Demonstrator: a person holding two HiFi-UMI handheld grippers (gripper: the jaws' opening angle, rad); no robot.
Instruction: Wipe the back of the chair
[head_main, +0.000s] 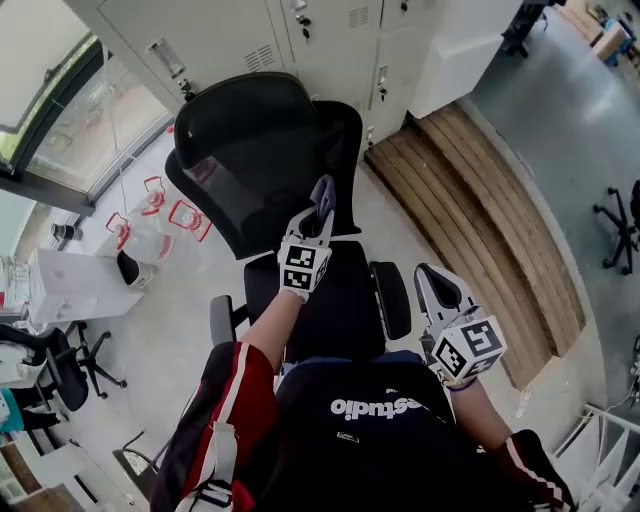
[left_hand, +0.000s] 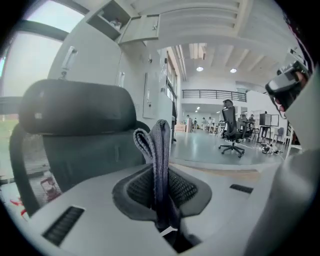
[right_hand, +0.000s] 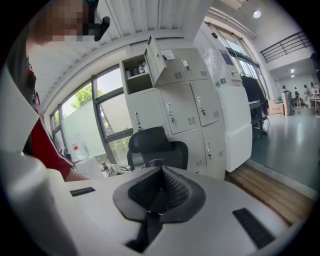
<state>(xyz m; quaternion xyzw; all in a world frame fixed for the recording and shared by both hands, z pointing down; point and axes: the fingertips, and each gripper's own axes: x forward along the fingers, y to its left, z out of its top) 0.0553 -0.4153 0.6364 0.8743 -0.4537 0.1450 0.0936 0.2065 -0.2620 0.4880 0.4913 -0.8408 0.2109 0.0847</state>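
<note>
cloth (left_hand: 159, 150), grey and folded into a loop, stands upright in my left tongs (left_hand: 161, 175), which pinch its lower end tight. the loop rises past the tips.

the chair (head_main: 270, 150) is straight in front of me, black, with its seat (head_main: 340, 300) on my side and its mesh back (head_main: 255, 190) rising toward the lockers (head_main: 330, 40) behind it. from the head view, my left tongs reach over the rear of the seat, and the cloth points at the lower right part of the back. in the left gripper view the back and the padded headrest (left_hand: 75, 107) fill the left half, just beyond the cloth. the cloth looks near the mesh but apart from it.

my right tongs (right_hand: 161, 187) are pressed together with nothing between them. they hang low at my right, just outside the chair's right armrest (head_main: 392, 298) and well apart from the back. the right gripper view looks along them at the chair, with the lockers beyond it, one upper door standing open.

a wooden platform (head_main: 490, 200) runs along the floor to the right of the lockers. a window (head_main: 90, 120) is at the left.
</note>
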